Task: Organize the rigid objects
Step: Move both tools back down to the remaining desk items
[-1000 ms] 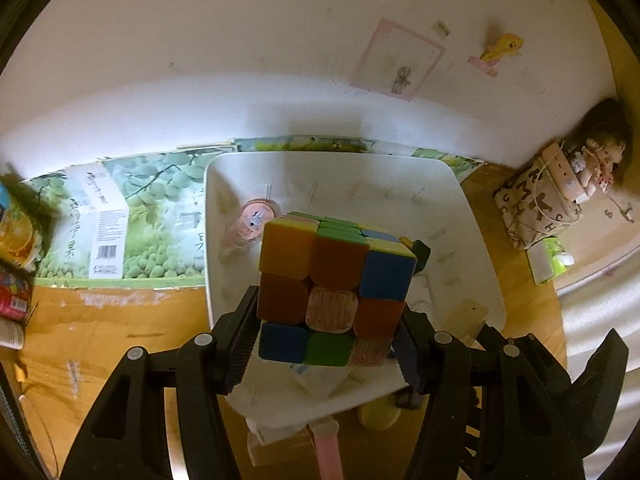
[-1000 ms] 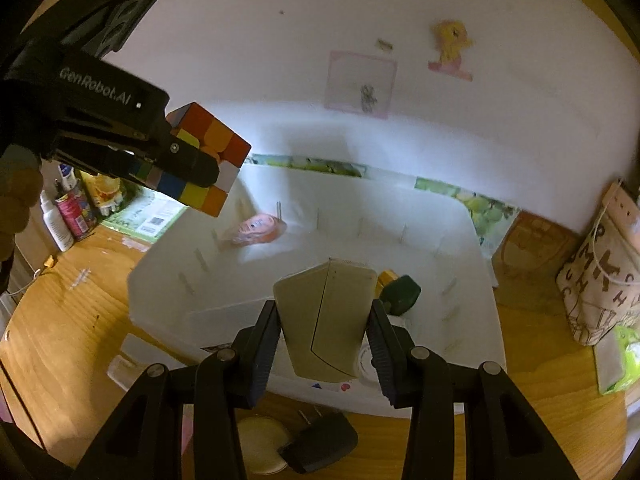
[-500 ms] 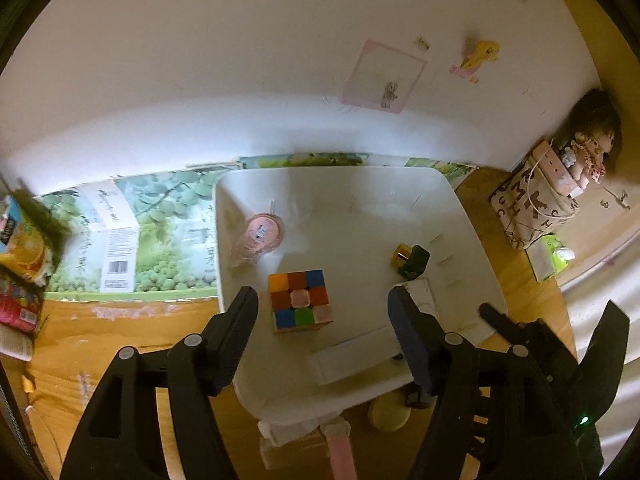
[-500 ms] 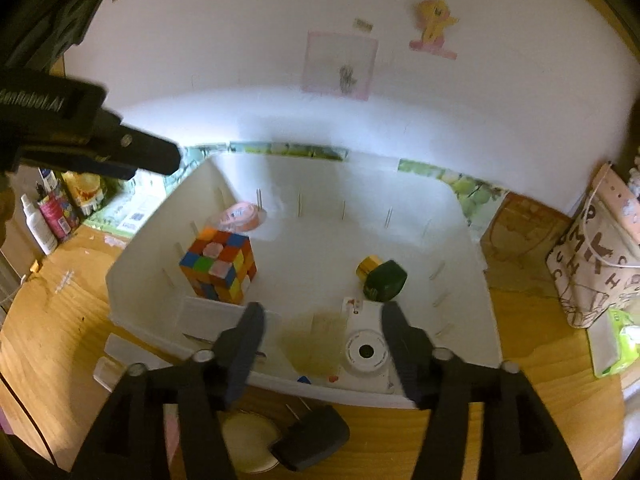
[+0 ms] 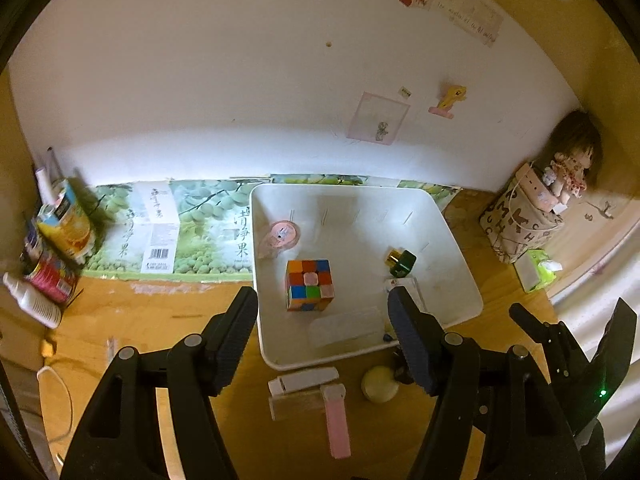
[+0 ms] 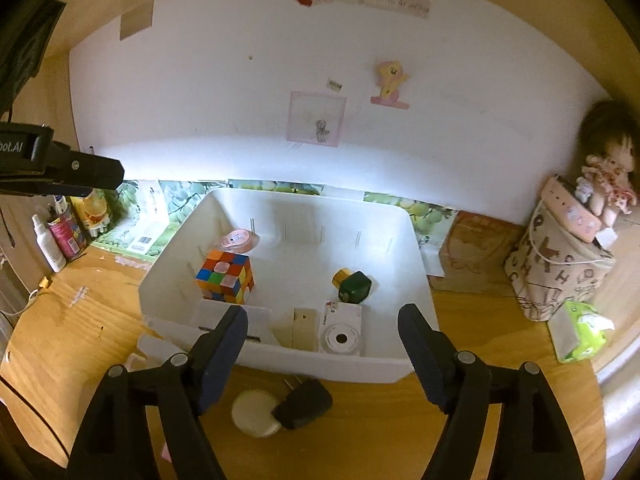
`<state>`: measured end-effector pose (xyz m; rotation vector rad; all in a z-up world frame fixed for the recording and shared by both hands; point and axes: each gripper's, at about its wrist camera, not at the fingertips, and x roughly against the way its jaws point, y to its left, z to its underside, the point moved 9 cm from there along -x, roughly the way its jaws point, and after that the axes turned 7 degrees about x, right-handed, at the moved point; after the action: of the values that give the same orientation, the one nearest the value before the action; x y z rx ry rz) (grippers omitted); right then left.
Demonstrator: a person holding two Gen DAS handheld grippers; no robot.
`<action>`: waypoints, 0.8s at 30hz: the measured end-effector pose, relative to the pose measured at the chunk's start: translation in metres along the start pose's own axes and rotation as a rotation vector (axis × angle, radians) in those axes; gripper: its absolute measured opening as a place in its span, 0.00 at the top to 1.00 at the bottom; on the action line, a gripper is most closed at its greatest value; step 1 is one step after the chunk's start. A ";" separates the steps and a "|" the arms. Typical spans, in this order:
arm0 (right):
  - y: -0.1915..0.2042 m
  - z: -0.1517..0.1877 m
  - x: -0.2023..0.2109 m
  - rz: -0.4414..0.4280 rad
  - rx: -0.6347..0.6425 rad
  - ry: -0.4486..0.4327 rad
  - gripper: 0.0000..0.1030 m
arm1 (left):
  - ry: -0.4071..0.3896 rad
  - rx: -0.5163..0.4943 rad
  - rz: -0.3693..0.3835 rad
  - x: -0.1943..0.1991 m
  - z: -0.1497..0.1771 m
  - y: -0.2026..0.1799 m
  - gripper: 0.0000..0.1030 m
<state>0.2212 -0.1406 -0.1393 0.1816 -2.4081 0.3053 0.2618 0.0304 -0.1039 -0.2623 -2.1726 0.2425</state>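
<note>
A colourful puzzle cube (image 5: pixel 309 285) (image 6: pixel 225 277) stands inside the white bin (image 5: pixel 460 264) (image 6: pixel 416 248), near its left wall. A tan card (image 6: pixel 300 327) lies at the bin's near wall beside a white camera-like box (image 6: pixel 341 330). A pink tape roll (image 5: pixel 279 237) (image 6: pixel 237 240) and a dark green block with a gold cap (image 5: pixel 400 262) (image 6: pixel 353 285) also lie in the bin. My left gripper (image 5: pixel 322 326) is open and empty, above the bin's near edge. My right gripper (image 6: pixel 322 346) is open and empty, above the near rim.
On the wooden table in front of the bin lie a cream round disc (image 6: pixel 256 413), a black plug (image 6: pixel 304 404), a white and pink stick (image 5: pixel 316 396). Bottles and cans (image 5: pixel 44 268) stand at the left, a patterned bag (image 6: pixel 560 268) and green tissue pack (image 6: pixel 582 330) at the right.
The left gripper let go of the cube, which now stands in the bin. The right gripper let go of the tan card into the bin. Both grippers opened and drew back and up.
</note>
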 end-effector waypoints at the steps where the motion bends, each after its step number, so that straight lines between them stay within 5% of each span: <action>1: -0.001 0.001 0.004 0.002 -0.002 -0.002 0.23 | -0.003 0.004 -0.004 0.004 0.003 0.001 0.31; 12: -0.013 0.020 0.036 -0.070 -0.120 0.031 0.23 | -0.025 0.072 -0.043 0.039 0.043 0.011 0.31; 24: -0.012 0.061 0.024 -0.242 -0.323 0.209 0.23 | 0.036 0.169 -0.084 0.028 0.091 0.031 0.31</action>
<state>0.1675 -0.1694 -0.1660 0.2756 -2.1641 -0.1679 0.1744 0.0611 -0.1429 -0.0791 -2.1075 0.3684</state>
